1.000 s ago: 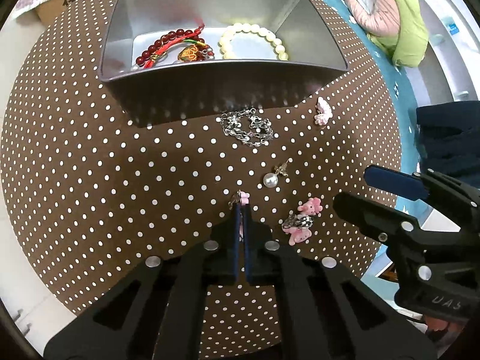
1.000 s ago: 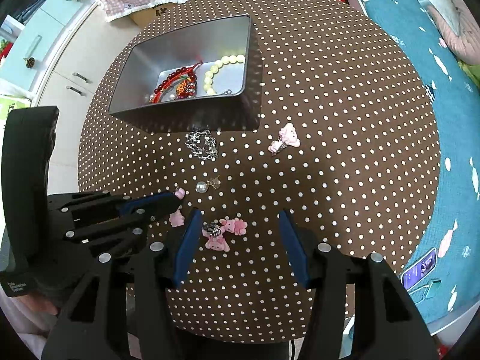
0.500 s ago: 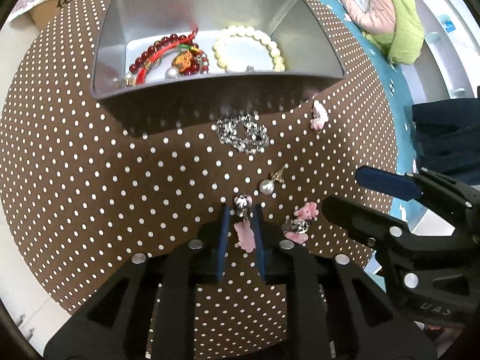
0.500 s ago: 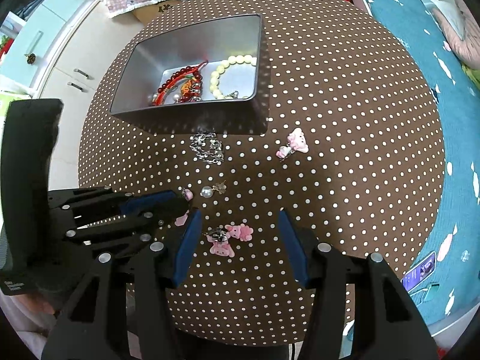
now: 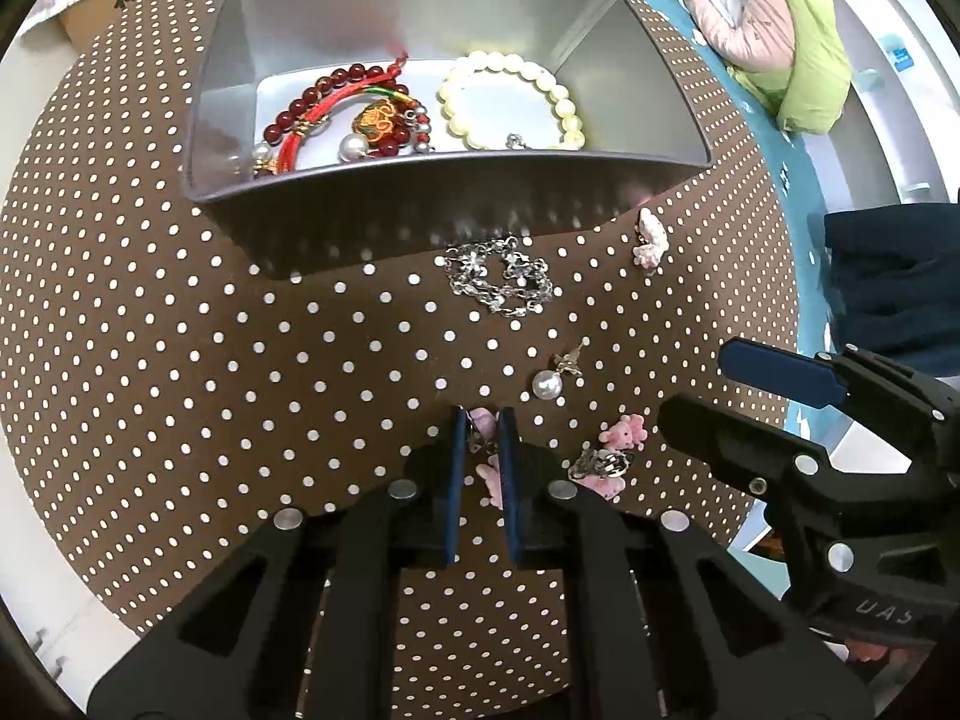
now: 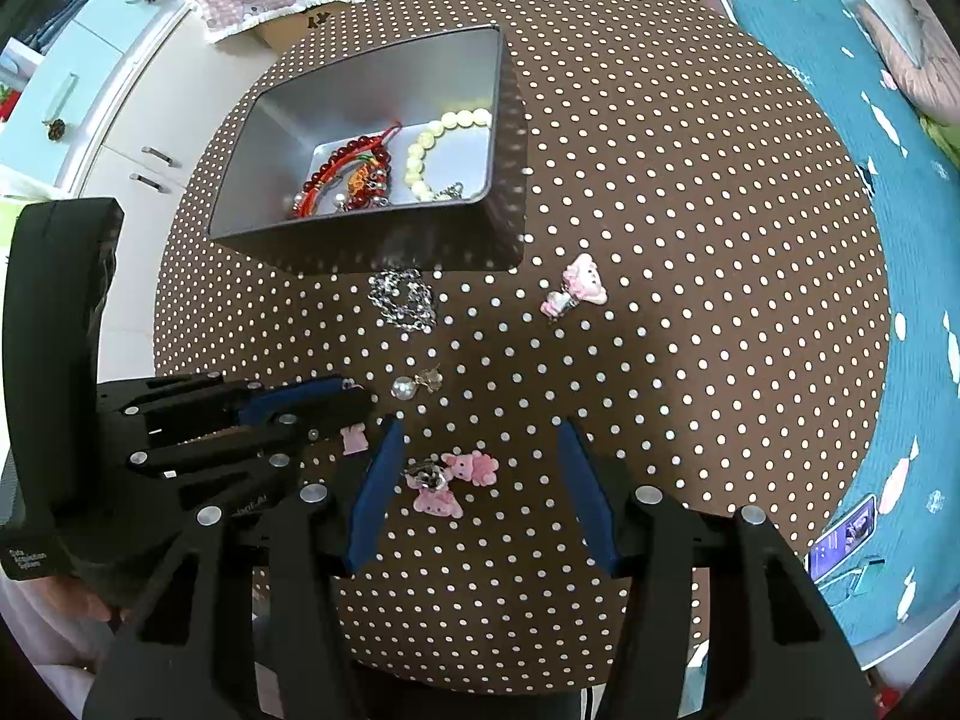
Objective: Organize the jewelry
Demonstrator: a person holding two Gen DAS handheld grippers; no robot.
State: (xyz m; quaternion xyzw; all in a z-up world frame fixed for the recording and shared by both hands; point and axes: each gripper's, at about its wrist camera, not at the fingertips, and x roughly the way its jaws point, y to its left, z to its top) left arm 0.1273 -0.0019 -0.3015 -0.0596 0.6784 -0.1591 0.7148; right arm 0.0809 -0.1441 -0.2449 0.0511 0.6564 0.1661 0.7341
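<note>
My left gripper [image 5: 480,420] points down at the dotted brown table [image 5: 180,360]. Its jaws are closing around a small pink charm with a metal clip [image 5: 483,420]; the blue pads stand narrowly apart on either side of it. In the right wrist view the left gripper [image 6: 354,399] sits left of the pearl earring [image 6: 403,387]. My right gripper [image 6: 478,426] hangs open over a cluster of pink bear charms [image 6: 456,477], touching nothing. The silver tin [image 5: 456,192] holds a red bead bracelet [image 5: 312,102] and a cream bead bracelet [image 5: 540,84].
A silver chain [image 5: 498,279] lies just in front of the tin. A pearl earring [image 5: 547,384] and another pink charm [image 5: 651,237] lie loose on the cloth. A teal bedspread [image 6: 870,120] runs along the right, white drawers [image 6: 108,120] on the left.
The left gripper went from shut to open over the pink charm, then narrowed around it, and slid slightly towards the tin. The right gripper stayed still and open.
</note>
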